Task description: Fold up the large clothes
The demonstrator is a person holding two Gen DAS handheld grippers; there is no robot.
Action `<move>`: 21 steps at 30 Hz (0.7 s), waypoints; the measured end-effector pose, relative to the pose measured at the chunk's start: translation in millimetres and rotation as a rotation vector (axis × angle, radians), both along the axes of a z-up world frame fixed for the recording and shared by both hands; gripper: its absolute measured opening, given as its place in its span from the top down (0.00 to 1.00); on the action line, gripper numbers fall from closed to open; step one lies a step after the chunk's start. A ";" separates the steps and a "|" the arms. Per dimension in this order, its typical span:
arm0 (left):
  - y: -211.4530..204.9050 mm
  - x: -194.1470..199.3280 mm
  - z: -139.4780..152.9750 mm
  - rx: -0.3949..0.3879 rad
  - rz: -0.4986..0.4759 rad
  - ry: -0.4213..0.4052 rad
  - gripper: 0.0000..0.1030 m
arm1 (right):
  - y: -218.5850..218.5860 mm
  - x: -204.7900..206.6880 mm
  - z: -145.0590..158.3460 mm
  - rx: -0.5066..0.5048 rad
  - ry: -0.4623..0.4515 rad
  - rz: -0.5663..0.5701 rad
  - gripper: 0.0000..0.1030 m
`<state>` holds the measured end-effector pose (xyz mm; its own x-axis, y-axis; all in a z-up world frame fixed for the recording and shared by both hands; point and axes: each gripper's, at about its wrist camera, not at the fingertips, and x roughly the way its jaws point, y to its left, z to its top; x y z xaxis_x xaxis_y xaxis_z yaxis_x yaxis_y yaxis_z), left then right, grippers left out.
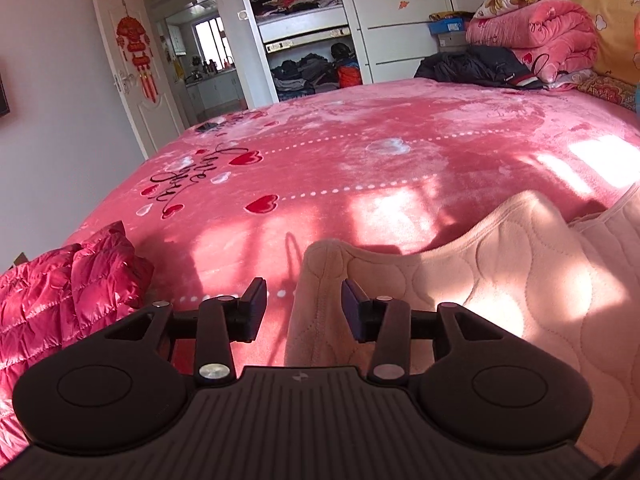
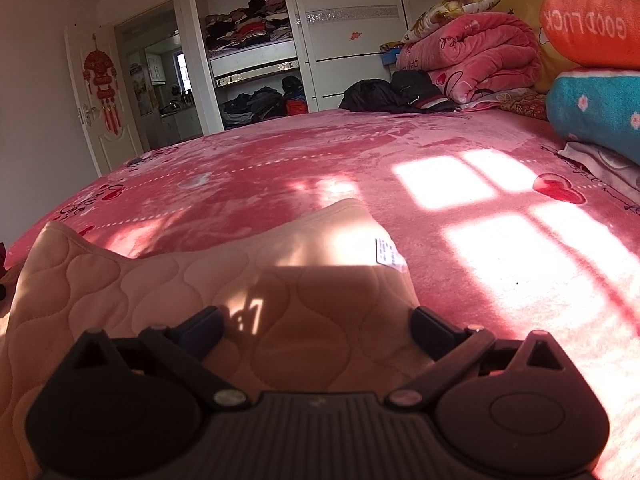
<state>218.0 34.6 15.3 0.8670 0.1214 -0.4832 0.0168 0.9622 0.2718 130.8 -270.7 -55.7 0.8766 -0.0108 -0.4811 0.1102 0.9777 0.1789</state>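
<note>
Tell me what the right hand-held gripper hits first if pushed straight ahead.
Probably the peach quilted garment: it lies right under and ahead of the open right hand-held gripper, before the pink bedspread.

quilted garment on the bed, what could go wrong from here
1. The left gripper has open jaws with only the raised corner of the quilted garment between them; closing may catch just a thin edge that slips out.
2. The right gripper hangs wide open over it, so the fold may sag.

A pink heart-print bed (image 1: 360, 168) carries a peach quilted garment (image 1: 500, 288), red puffer jacket (image 1: 60, 300) and folded pink blanket (image 1: 532, 36).
</note>
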 end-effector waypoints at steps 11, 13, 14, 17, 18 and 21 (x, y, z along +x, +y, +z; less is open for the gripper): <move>-77.1 -14.5 5.6 -0.154 -0.248 0.002 0.61 | -1.2 1.8 17.7 0.073 -0.071 0.019 0.03; -90.1 -7.4 -6.1 -0.168 -0.266 0.030 0.65 | 4.6 2.9 19.0 0.077 -0.083 0.070 0.03; -95.2 -2.6 -12.0 -0.174 -0.264 0.038 0.67 | 6.6 5.3 18.8 0.088 -0.081 0.109 0.04; -106.3 16.1 -27.4 -0.188 -0.239 0.063 0.68 | 10.8 17.3 15.3 0.116 -0.044 0.186 0.11; -108.4 23.4 -32.0 -0.189 -0.226 0.071 0.68 | 13.1 23.9 13.2 0.097 -0.016 0.195 0.12; -113.4 42.4 -44.6 -0.182 -0.199 0.095 0.68 | 11.1 34.4 7.2 0.077 0.012 0.184 0.17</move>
